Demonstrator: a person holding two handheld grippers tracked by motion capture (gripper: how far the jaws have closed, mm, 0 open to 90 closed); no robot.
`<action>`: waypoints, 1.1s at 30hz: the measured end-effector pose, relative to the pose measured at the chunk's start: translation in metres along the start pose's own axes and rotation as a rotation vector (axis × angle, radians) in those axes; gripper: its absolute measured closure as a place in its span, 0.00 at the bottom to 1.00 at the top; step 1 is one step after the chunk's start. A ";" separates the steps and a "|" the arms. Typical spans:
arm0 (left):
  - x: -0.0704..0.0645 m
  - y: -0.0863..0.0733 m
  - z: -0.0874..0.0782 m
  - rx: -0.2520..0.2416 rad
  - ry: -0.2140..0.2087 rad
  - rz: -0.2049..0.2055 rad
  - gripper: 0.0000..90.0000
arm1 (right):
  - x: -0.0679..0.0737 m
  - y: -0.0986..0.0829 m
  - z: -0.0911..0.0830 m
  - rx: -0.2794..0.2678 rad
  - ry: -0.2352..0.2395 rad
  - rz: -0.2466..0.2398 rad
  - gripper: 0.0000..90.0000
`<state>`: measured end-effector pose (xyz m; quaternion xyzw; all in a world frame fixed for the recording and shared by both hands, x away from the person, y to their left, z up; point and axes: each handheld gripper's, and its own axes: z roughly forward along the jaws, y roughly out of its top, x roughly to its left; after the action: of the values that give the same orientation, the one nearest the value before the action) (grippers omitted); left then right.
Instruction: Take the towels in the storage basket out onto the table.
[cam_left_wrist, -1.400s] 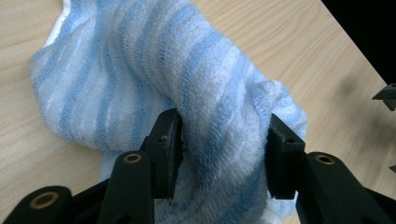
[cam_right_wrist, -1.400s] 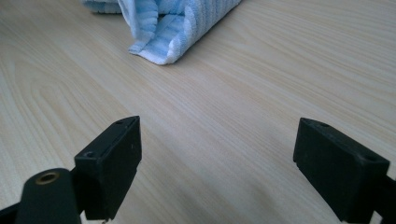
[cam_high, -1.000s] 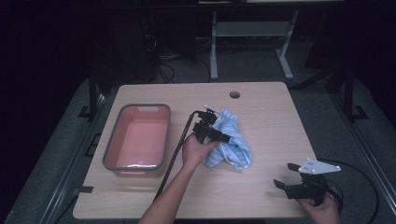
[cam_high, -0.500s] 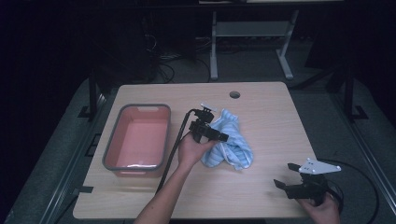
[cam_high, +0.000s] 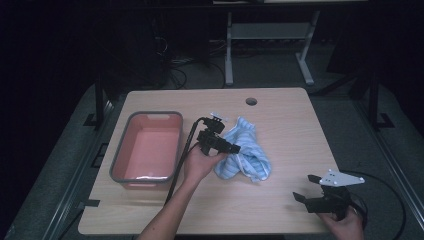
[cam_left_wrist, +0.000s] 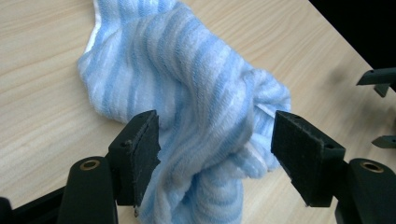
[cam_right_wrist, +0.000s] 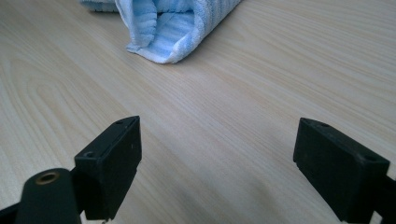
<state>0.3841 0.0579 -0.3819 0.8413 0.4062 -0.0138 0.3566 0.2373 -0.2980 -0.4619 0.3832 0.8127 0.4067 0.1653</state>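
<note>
A crumpled blue-and-white striped towel lies in the middle of the wooden table. My left gripper sits at the towel's left side, open, with a raised fold of the towel between its jaws. The pads stand close to the cloth without pinching it. My right gripper rests near the table's front right corner, open, with bare wood between its jaws. The towel's near end lies well ahead of it.
A grey-rimmed pink tub stands on the left part of the table, beside my left forearm. A round cable hole is near the far edge. Dark floor and a desk frame lie beyond the table.
My left gripper has shifted slightly back toward the person along the towel's left side. The right gripper has stayed in place.
</note>
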 end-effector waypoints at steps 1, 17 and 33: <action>0.000 0.000 0.000 0.000 0.000 0.000 0.35 | 0.000 0.000 0.000 0.000 0.000 0.001 0.16; -0.002 -0.015 -0.015 0.005 0.011 0.014 0.32 | -0.001 -0.001 0.001 0.001 -0.005 0.003 0.16; 0.000 -0.036 -0.024 0.002 0.010 0.009 0.30 | -0.003 -0.001 -0.001 0.002 -0.007 0.008 0.16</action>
<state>0.3522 0.0876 -0.3852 0.8435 0.4040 -0.0081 0.3538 0.2381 -0.3007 -0.4625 0.3880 0.8110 0.4052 0.1662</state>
